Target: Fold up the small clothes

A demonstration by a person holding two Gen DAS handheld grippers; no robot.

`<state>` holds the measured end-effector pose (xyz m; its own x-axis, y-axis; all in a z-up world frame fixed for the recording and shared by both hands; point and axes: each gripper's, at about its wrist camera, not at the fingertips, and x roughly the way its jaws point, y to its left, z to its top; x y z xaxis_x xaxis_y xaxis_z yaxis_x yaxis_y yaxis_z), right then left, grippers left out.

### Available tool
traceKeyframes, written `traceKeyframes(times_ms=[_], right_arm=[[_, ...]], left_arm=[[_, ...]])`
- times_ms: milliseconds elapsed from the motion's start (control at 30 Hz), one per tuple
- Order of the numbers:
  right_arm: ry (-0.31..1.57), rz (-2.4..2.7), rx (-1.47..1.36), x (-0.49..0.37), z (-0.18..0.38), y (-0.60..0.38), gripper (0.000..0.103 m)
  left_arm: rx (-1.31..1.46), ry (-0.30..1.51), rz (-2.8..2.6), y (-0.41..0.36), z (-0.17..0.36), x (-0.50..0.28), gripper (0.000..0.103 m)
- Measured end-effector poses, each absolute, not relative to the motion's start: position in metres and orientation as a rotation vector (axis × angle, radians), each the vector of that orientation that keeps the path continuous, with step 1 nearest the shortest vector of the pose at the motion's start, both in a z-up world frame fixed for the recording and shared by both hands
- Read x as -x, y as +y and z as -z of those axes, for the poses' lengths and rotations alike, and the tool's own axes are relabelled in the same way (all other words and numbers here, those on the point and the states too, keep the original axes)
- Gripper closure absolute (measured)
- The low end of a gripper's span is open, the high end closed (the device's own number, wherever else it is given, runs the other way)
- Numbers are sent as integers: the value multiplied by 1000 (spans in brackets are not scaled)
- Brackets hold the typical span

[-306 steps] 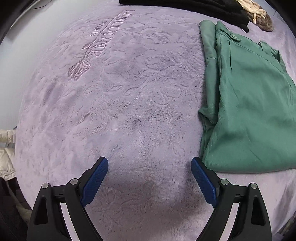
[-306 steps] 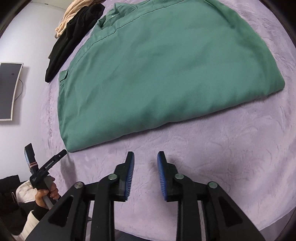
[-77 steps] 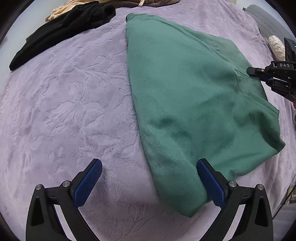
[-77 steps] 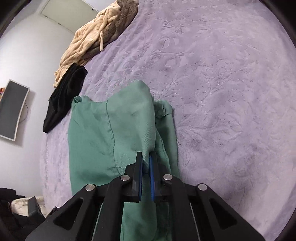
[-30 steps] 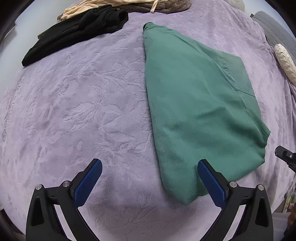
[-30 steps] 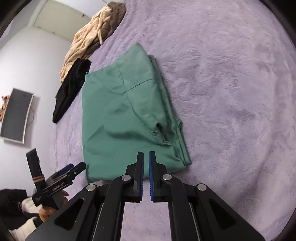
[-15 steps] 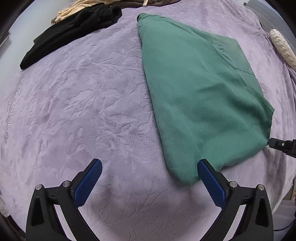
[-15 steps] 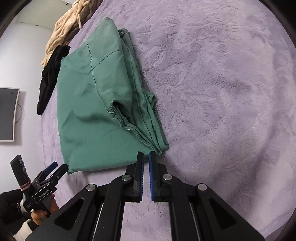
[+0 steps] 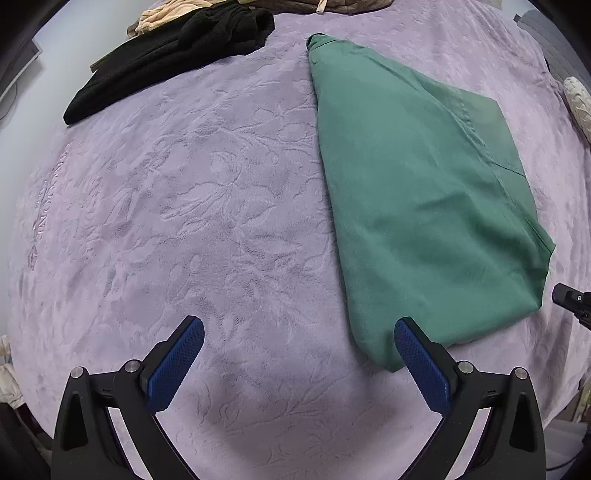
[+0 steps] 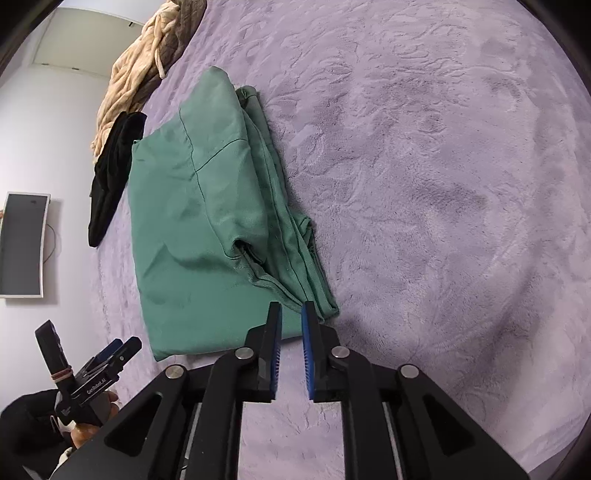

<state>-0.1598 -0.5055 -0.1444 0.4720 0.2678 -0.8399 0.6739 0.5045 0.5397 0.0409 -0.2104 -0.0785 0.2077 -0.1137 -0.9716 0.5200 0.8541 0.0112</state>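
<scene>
A green garment (image 9: 417, 192) lies folded flat on the purple blanket (image 9: 207, 221); it also shows in the right wrist view (image 10: 207, 221) with layered hems along its right edge. My left gripper (image 9: 299, 350) is wide open and empty, its right finger beside the garment's near corner. My right gripper (image 10: 291, 321) is slightly open and empty, its tips at the garment's near hem corner. The left gripper also appears at the lower left of the right wrist view (image 10: 114, 350).
A black garment (image 9: 173, 51) and a beige one (image 9: 166, 11) lie at the blanket's far edge. A beige knit pile (image 10: 140, 62) and a wall screen (image 10: 22, 243) show in the right wrist view. A pale pillow (image 9: 578, 103) lies at the right.
The right gripper let go of the green garment after laying the fold over, drew back to its near hem and has opened slightly. The left gripper stayed open, shifting a little.
</scene>
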Motion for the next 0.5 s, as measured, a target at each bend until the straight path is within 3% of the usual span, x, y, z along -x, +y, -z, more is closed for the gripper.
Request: traceKeyframes(times_ms=[33,100,433,467,500], right_arm=[[1095,322,-1050,158,143,-506,56],[1081,330,-1038,155,140,-507,34],[1095,309,-1044,140,144,-515,33],[1097,307,-1045,138,145,-515,31],[1098,305,-1042,137,145,-514,20]], left_arm=[[-377,1293,452,-215,78,-42,0],[-388,1299,448,-225,79,-46,0],[-345,1334,434,-246,85,-62,0],[-331,1341,430,-246,86,-63,0],[-320,1351,425,-245,88,-65,0]])
